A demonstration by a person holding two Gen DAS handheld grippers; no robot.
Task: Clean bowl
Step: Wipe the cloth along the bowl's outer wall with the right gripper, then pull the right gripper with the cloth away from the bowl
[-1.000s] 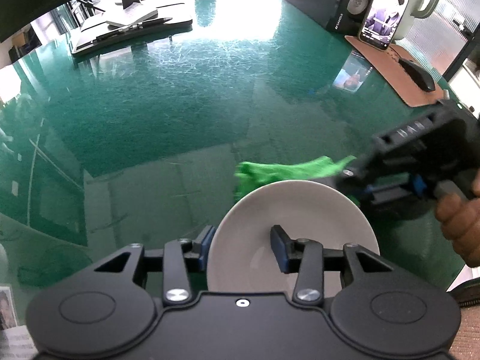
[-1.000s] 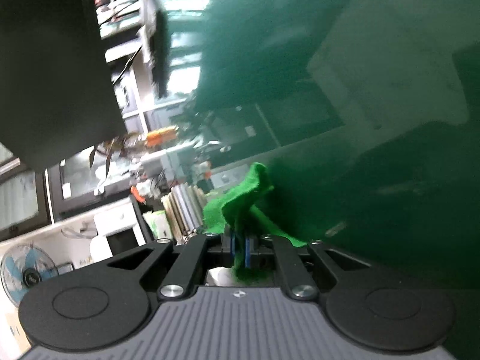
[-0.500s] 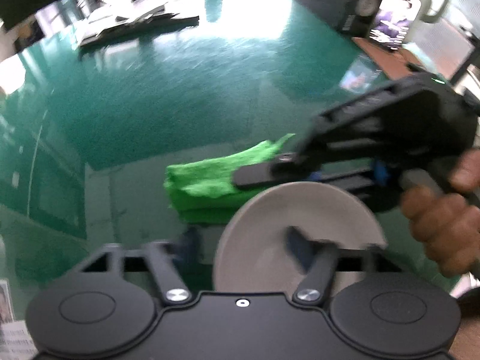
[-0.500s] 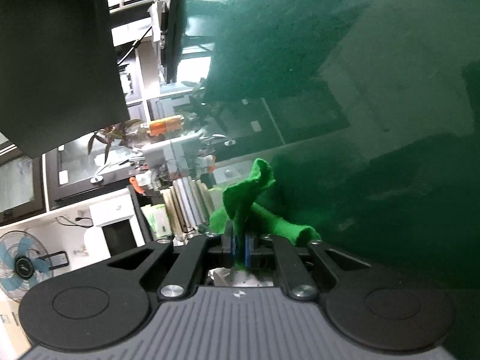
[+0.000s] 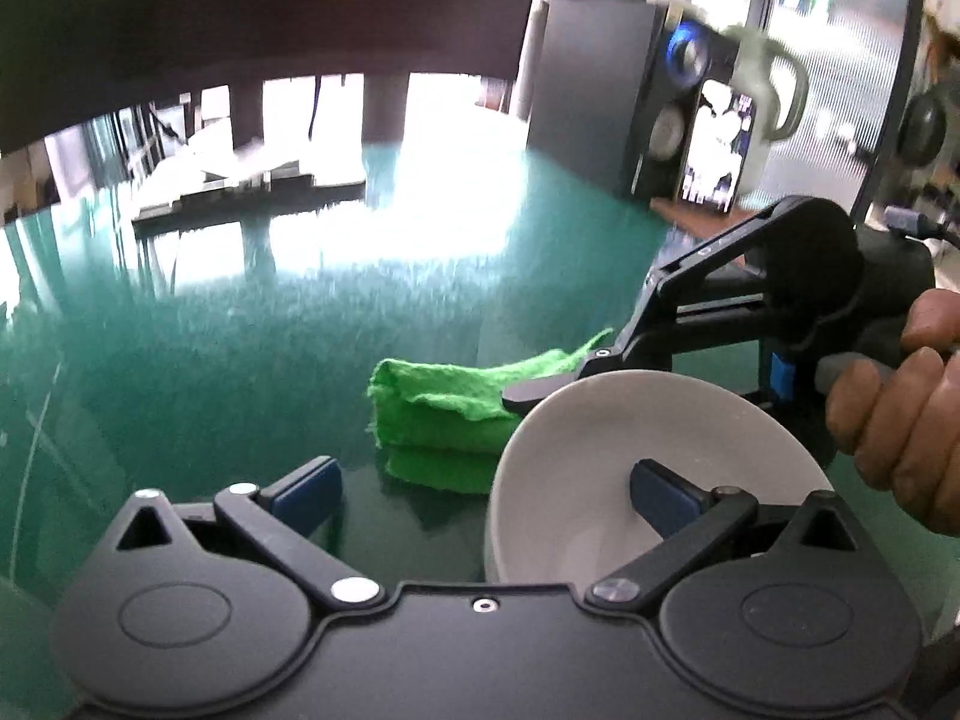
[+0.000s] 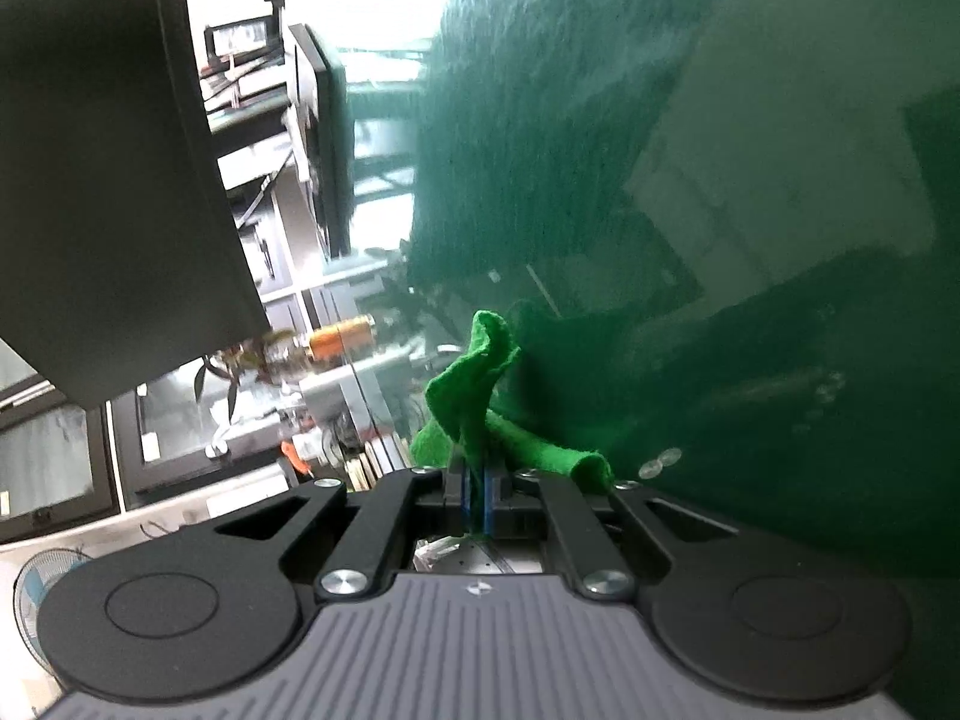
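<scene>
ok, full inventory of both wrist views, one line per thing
white ceramic bowl: 1, white, on table at the left gripper's right finger
green microfibre cloth: 1, green, folded on table beyond the bowl, corner pinched
glossy green table: 1, green, underneath everything
lit smartphone: 1, black, propped upright, far right
black speaker box: 1, black, behind phone
left gripper: 1, black, blue pads, open
right gripper: 1, black, shut on cloth
hand: 1, gripping right handle
</scene>
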